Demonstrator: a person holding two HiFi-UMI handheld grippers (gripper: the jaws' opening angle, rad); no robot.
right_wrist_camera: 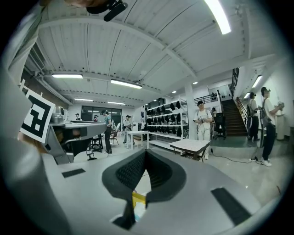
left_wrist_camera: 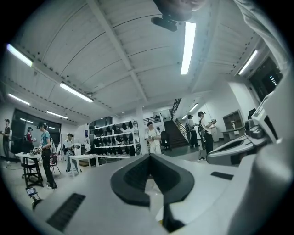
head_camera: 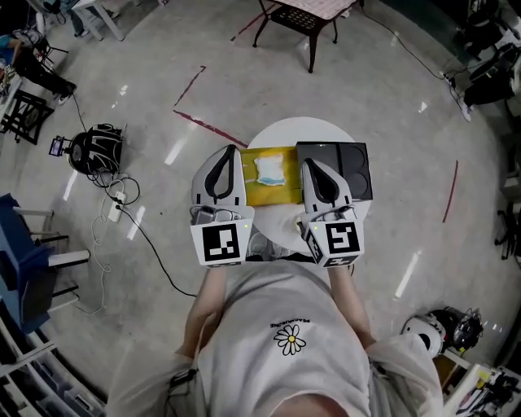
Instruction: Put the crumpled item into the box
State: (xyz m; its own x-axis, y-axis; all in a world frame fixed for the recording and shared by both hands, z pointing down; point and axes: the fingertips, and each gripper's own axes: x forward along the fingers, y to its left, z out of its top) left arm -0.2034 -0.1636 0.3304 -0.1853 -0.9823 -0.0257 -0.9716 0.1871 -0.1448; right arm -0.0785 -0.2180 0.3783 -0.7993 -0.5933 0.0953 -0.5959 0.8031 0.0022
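Note:
A crumpled white and light-blue item [head_camera: 269, 169] lies on a yellow box [head_camera: 282, 191] on the round white table [head_camera: 305, 130]. My left gripper [head_camera: 225, 156] hovers just left of the yellow box, at the table's left edge. Its jaws are shut with nothing between them, and the tips [left_wrist_camera: 148, 158] meet. My right gripper [head_camera: 314, 166] is between the yellow box and a black box [head_camera: 350, 167], also shut and empty. Through the gap under the right gripper's shut tips [right_wrist_camera: 146, 151], a strip of the yellow box [right_wrist_camera: 138, 198] shows.
The black box sits on the table's right half, touching the yellow one. A dark-legged table [head_camera: 305, 16] stands further off. A black bag [head_camera: 96, 148] and cables lie on the floor at the left. Several people and tables stand in the room.

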